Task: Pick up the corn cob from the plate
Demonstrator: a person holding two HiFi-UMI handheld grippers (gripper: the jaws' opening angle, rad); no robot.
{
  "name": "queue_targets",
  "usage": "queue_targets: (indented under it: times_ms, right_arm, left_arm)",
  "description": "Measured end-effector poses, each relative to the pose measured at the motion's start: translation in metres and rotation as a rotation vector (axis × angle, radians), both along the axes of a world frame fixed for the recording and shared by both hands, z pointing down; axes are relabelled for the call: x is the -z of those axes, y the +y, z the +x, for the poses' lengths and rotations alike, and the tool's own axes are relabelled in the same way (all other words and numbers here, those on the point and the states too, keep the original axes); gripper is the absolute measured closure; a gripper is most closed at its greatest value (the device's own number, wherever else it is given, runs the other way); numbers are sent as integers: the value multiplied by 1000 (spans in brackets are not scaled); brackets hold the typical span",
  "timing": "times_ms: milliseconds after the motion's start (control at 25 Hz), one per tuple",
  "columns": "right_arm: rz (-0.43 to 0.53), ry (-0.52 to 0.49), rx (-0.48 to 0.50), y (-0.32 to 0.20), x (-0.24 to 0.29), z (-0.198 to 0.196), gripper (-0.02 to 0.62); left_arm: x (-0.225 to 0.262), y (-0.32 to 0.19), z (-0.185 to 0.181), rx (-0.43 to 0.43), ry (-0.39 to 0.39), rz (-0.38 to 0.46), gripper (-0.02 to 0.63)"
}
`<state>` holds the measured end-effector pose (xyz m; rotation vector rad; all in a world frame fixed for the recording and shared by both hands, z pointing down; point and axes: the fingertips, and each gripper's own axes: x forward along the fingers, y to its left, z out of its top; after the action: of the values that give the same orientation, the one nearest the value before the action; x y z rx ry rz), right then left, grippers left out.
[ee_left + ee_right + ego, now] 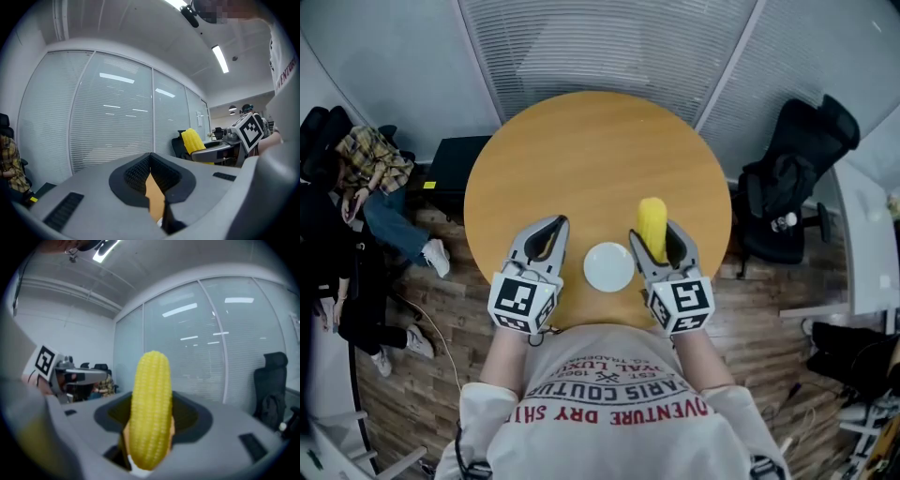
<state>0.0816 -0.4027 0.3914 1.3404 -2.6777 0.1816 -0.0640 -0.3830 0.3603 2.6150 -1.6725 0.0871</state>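
Observation:
In the head view my right gripper (654, 234) is shut on a yellow corn cob (652, 214), which sticks out past the jaw tips, just right of and beyond a small white plate (608, 266). The plate is bare and sits near the front edge of the round wooden table (591, 150). The right gripper view shows the corn cob (151, 404) upright between the jaws. My left gripper (549, 228) is left of the plate, shut with nothing in it. The left gripper view shows its jaws met (151, 161), with the corn cob (193, 139) off to the right.
A black office chair with a bag (792, 178) stands right of the table. A seated person in a plaid shirt (366, 164) and a black box (455, 173) are at the left. Glass walls with blinds (609, 47) run behind the table.

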Motion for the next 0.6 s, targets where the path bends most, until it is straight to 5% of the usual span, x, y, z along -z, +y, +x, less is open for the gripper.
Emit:
queue_targets:
  times_ms: [600]
  right_arm:
    - [-9,6,29,6,-4,2,330]
  left_arm:
    - [1,4,13,-12,7,-10,573]
